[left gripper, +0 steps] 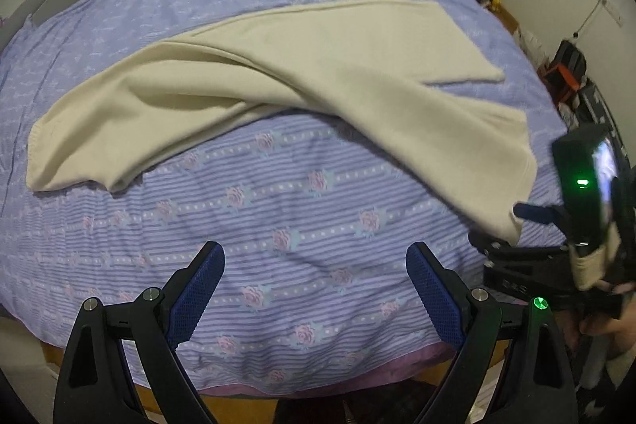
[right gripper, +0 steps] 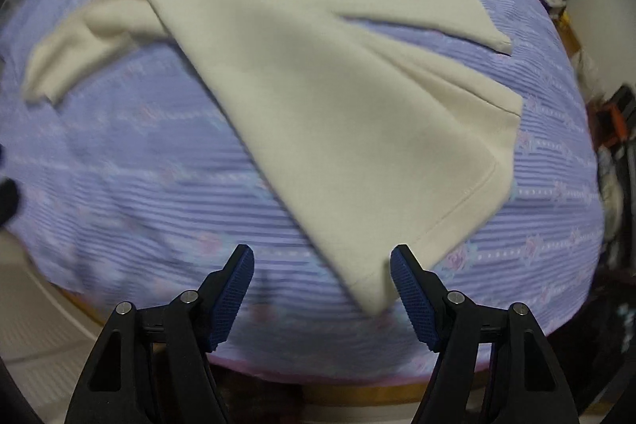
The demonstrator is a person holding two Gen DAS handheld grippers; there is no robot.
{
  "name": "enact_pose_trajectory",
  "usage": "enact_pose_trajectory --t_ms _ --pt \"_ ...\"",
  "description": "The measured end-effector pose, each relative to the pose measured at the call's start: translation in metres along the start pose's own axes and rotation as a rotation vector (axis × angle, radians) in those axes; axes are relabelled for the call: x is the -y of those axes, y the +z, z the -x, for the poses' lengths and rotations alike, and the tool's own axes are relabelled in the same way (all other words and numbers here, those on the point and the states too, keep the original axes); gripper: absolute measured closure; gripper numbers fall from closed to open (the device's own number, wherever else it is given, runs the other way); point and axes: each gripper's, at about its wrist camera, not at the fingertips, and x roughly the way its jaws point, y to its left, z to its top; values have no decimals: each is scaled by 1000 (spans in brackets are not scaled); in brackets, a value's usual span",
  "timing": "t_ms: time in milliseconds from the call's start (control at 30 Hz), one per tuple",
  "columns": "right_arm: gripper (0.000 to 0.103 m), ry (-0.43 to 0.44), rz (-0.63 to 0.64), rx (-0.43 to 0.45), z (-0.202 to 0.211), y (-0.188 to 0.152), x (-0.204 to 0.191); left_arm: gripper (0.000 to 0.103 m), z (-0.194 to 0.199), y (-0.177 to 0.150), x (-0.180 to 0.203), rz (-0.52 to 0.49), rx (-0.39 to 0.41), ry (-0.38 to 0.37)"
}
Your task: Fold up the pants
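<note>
Pants [left gripper: 302,66] lie spread on bed [left gripper: 278,225], both claws parted.

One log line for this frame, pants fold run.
stage: pre-grasp | cream pants: spread on bed, unfolded | left gripper: open, empty | right gripper: open, over hem corner

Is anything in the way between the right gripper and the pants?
Nothing visible. The right gripper is open above the bedspread, and the near corner of the cream pants lies just ahead of its fingertips, uncovered.
</note>
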Motion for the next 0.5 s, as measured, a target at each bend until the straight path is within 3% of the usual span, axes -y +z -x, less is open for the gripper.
enact_pose_trajectory --t_ms 67,200,233,267,333,500 --pt "41 -71 40 -5 -15 1 -4 9 -5 -1 4 -20 -5 6" --pt "43 -179 133 25 -30 3 -16 9 -10 -4 10 -52 -3 16" --pt "51 -193 152 22 -34 3 -18 10 -10 -5 11 -63 -2 19" --pt "69 -203 167 19 -37 3 -20 10 -9 -5 12 -72 2 21" --pt "93 -201 178 23 -31 5 -18 10 -6 -5 11 -91 18 26" --pt "94 -212 79 198 36 11 13 10 9 6 1 -177 89 40"
